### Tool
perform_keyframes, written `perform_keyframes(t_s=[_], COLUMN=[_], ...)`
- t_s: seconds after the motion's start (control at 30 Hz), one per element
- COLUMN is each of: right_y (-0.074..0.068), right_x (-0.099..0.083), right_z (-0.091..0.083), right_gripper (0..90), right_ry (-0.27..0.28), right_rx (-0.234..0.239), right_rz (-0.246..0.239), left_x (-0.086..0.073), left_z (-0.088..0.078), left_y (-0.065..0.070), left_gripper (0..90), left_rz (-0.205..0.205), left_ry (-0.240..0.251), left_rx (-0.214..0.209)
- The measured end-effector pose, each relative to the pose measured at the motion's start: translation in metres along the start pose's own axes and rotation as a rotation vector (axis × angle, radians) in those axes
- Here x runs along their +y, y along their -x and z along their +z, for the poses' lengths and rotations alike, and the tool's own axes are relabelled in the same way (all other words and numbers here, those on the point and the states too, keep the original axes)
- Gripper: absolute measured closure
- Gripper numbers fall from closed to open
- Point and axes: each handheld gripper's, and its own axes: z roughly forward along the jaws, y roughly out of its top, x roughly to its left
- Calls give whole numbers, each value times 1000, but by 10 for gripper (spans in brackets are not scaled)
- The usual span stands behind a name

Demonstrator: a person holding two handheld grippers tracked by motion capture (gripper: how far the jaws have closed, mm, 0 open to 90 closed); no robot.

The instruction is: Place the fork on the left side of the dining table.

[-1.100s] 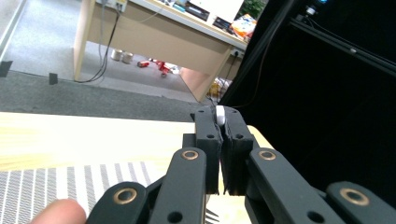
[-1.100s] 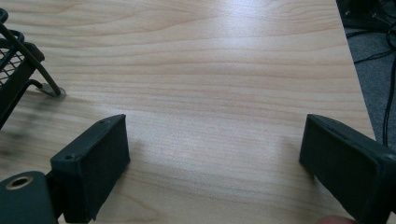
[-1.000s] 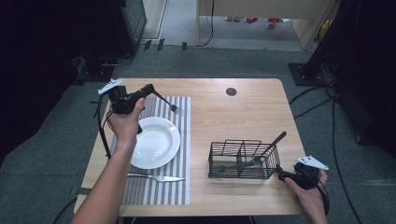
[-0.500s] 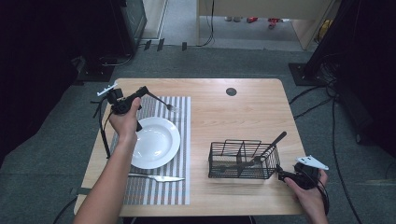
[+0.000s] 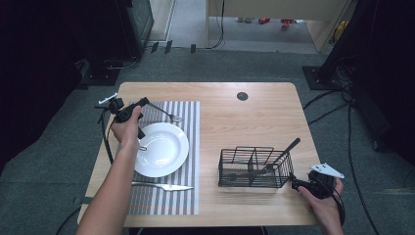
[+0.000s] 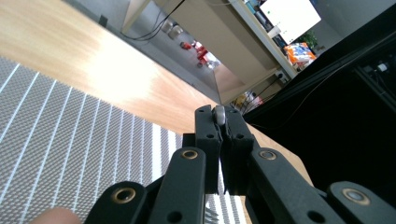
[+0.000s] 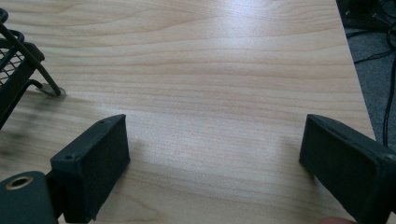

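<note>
Our left tool is clamped on a fork above the striped mat. We should lower it level beside the plate. Our right tool rests on the counter, jaws apart.

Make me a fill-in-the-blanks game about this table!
1. The left tool is shut on a ____.
2. The white plate sits on a striped ____.
3. The knife lies on the side of the plate ____ to the person.
4. The right tool has its jaws ____.

Missing words: fork; placemat; nearest; open
</note>
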Motion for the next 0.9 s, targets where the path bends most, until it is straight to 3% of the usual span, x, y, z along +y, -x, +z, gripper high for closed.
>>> perform_keyframes(t_s=[0.17, 0.27, 0.47, 0.77, 0.9], right_y=[0, 0, 0, 0, 0], right_x=[0, 0, 0, 0, 0], right_z=[0, 0, 0, 0, 0], right_gripper=[79, 80, 79, 80, 79], right_ry=[0, 0, 0, 0, 0], right_rx=[0, 0, 0, 0, 0], right_rz=[0, 0, 0, 0, 0], left_x=[1, 0, -1, -5, -6], left_z=[1, 3, 7, 10, 11], left_y=[-7, -12, -22, -31, -34], left_gripper=[872, 846, 784, 670, 629], left_rz=[-14, 14, 18, 82, 70], left_ry=[-9, -13, -28, -85, -120], left_rx=[17, 58, 96, 204, 230])
